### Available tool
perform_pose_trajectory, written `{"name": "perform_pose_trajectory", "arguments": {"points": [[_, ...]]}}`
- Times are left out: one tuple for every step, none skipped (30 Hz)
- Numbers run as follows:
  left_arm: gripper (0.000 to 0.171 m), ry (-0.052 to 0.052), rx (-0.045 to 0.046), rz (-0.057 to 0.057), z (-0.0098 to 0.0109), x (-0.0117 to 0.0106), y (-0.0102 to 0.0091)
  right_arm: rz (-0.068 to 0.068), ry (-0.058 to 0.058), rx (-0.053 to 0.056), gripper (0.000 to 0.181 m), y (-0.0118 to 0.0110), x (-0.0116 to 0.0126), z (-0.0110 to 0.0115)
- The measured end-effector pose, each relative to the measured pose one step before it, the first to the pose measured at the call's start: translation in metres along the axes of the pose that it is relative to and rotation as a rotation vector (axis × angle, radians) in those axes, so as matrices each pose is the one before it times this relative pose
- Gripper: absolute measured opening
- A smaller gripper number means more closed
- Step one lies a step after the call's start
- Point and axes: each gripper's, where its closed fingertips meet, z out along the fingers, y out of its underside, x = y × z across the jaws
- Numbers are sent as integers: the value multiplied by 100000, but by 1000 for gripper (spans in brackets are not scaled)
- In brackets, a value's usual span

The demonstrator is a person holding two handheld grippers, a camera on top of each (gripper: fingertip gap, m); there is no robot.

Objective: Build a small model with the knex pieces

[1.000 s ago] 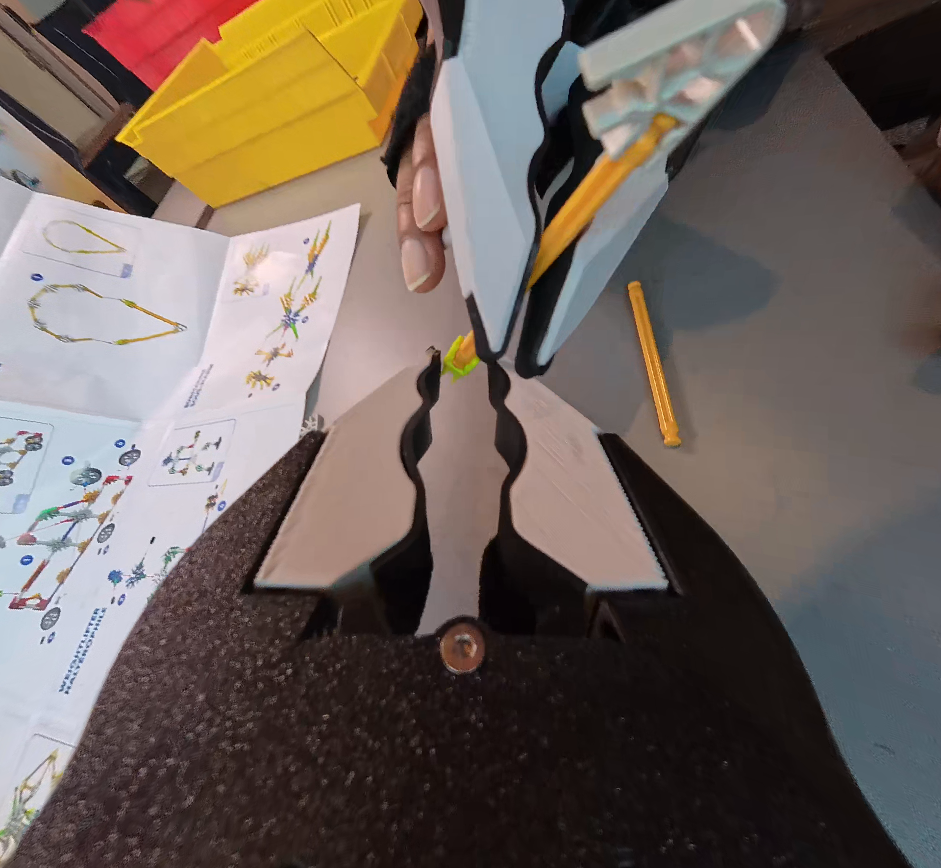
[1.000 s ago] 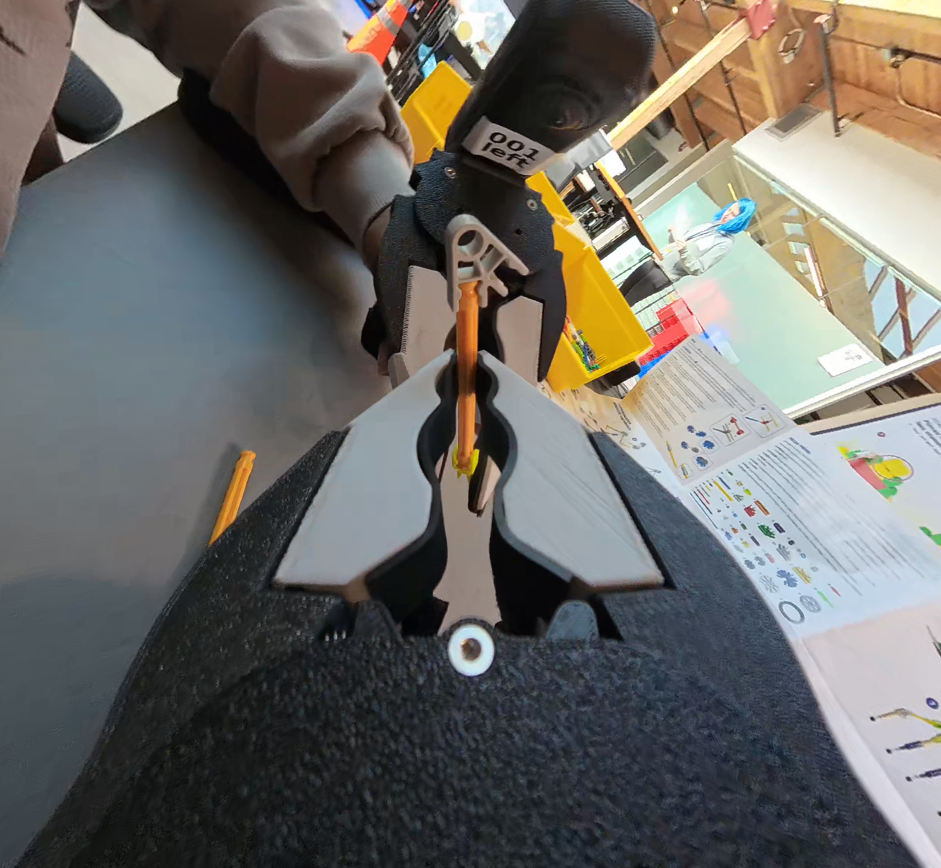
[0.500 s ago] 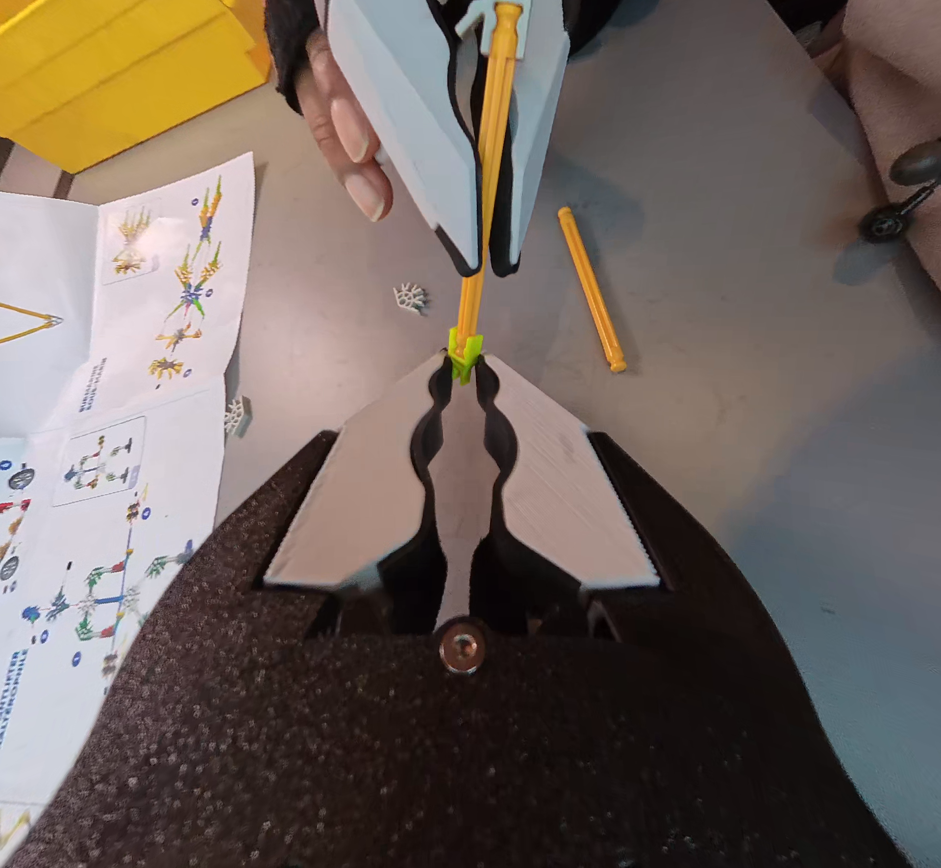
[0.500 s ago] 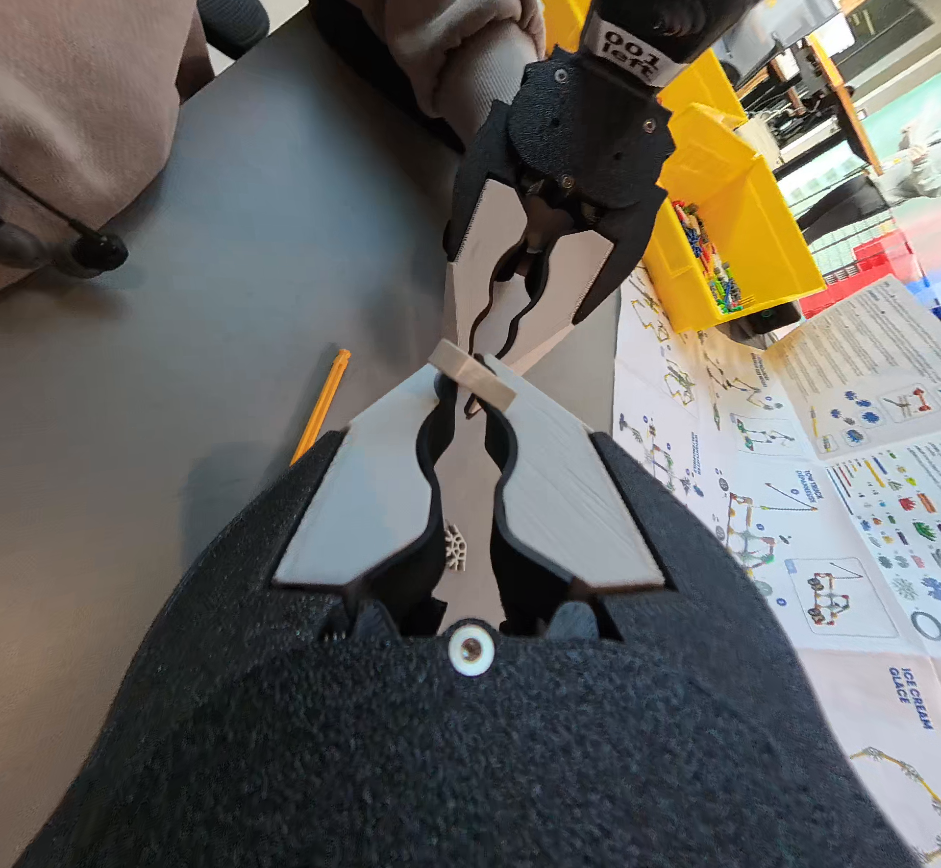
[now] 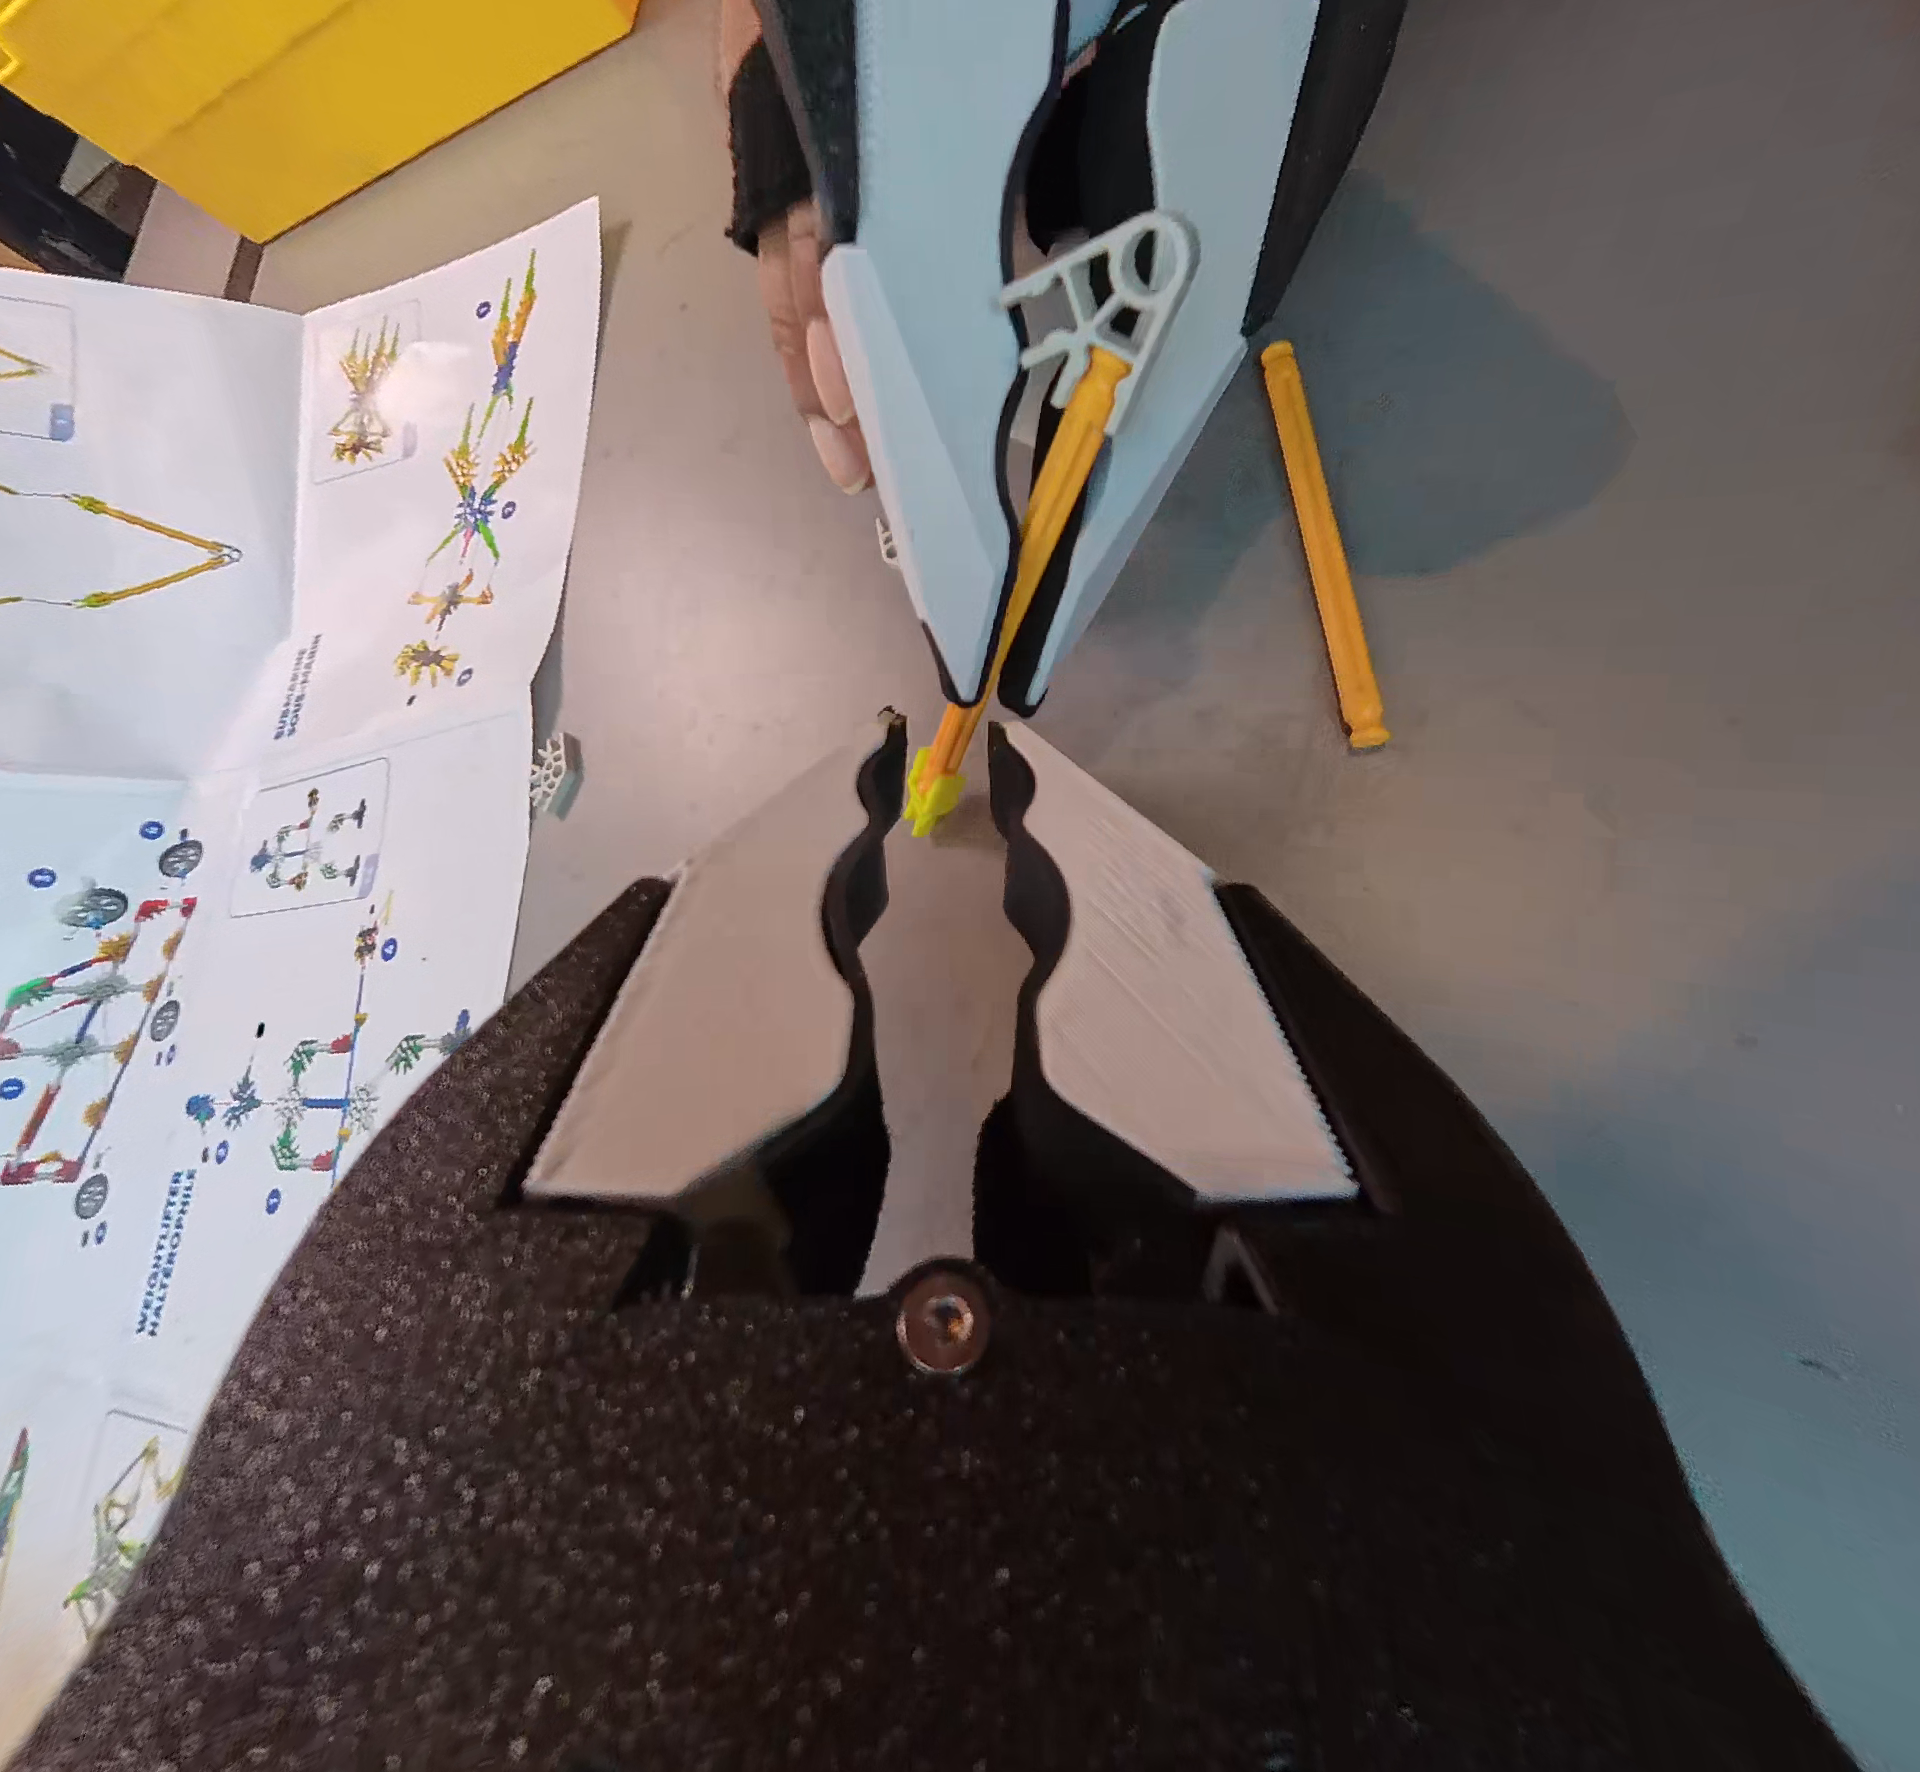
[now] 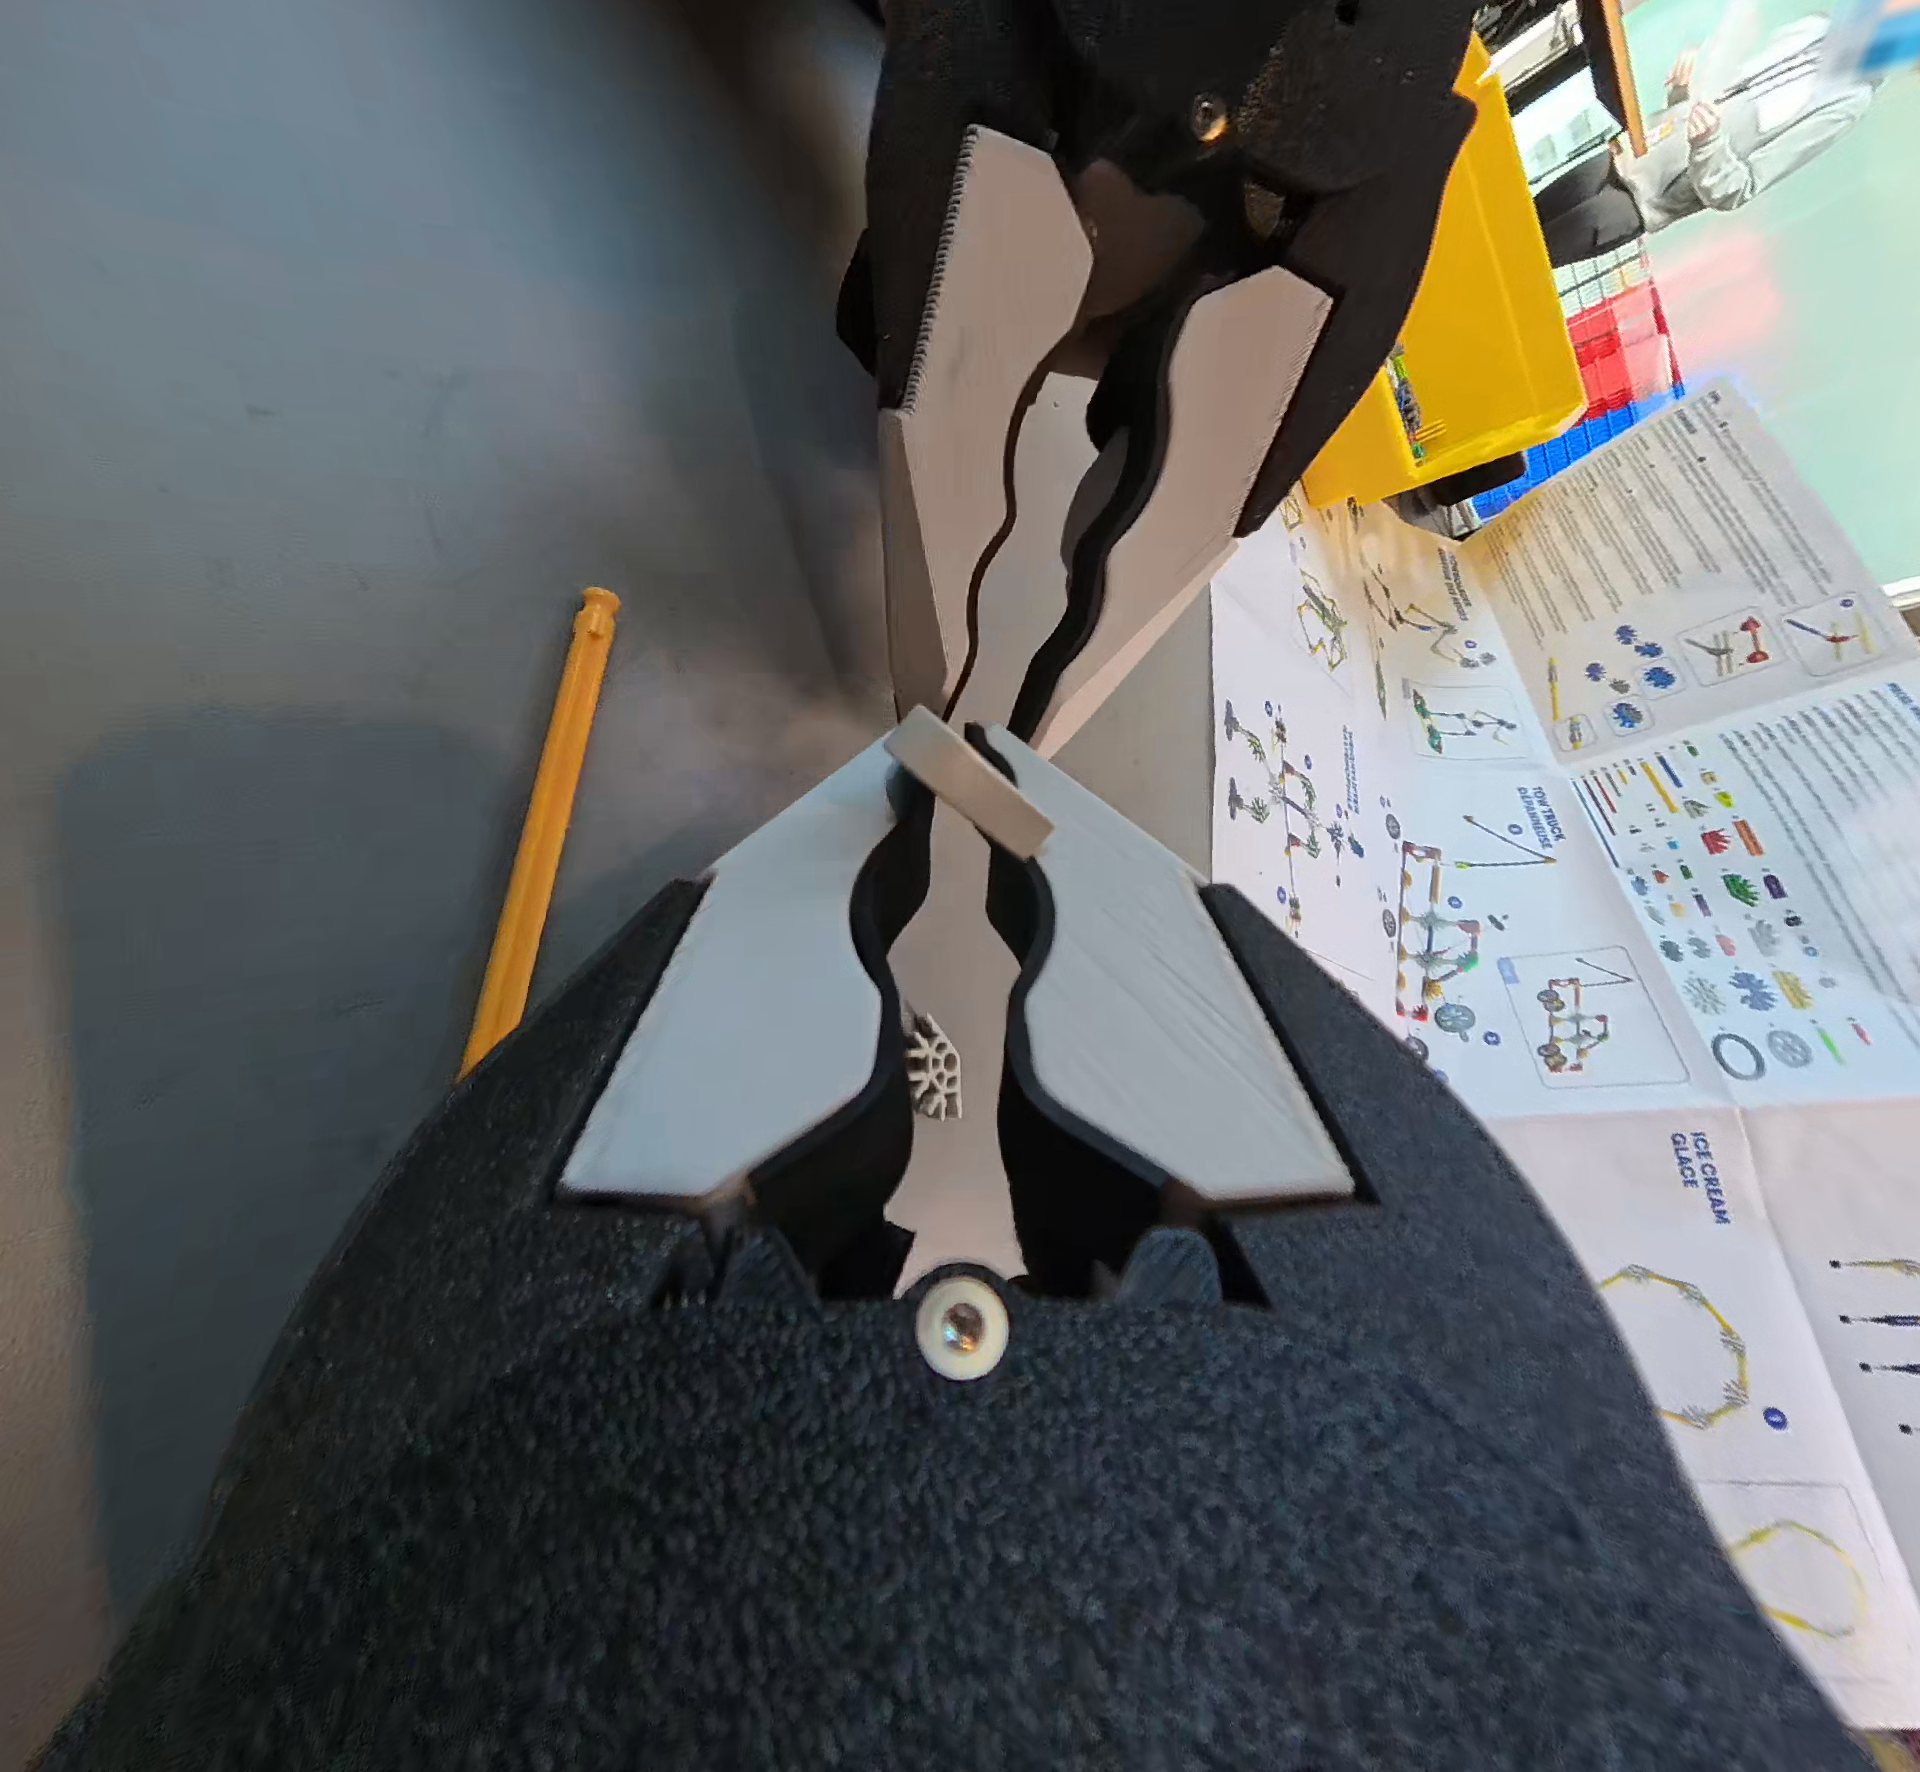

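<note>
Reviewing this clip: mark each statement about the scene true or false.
1. The right tongs clamp an orange rod that has a grey connector on its far end. True.
2. The left tongs hold the loose yellow rod. False: it lies on the table.
3. A yellow bin stands beyond the instruction sheet. True.
4. The orange rod's near end carries a red piece. False: it is a green connector.
</note>
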Motion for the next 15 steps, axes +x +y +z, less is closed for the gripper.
{"name": "perform_pose_trajectory", "arguments": {"points": [[12,-1933,-1427,2723,101,49,48,587,147,-753,3,10,-1,81],[9,-1227,-1904,2597,109,109,157,378,-410,-804,3,-27,-8,60],[8,-1986,-1040,900,39,-112,59,1556,-379,-792,3,-22,86,51],[7,-625,-738,-428,-26,-28,43,2261,-1018,-609,3,-17,28,35],[7,-191,-438,-1660,-15,-38,35,1973,-959,-680,3,-1,55,31],[7,-25,-359,-2044,-4,16,14,1759,-1376,-781,4,-22,-18,33],[6,-187,-386,-1218,-9,10,27,1412,-1323,-1017,4,-34,-17,35],[6,-544,-289,-853,-17,12,18,1398,-1719,-1268,4,-23,-50,39],[6,-539,-150,-942,4,28,12,2237,-2268,-1073,5,-22,-93,35],[6,-390,-188,-1342,-12,15,12,2836,-2145,-525,5,-23,-53,44],[6,-165,-132,-1662,-6,20,-11,3104,-2254,-12,6,1,-58,21],[6,59,-98,-2073,10,41,-19,3151,-2192,115,6,13,-67,12],[6,-22,-76,-1466,-5,-14,-8,3341,-1504,452,7,-16,2,16],[6,199,-47,-1518,9,29,0,4031,-1937,573,8,10,-89,28],[6,156,11,-982,4,30,-13,5019,-1822,904,8,-17,-34,19]]}}
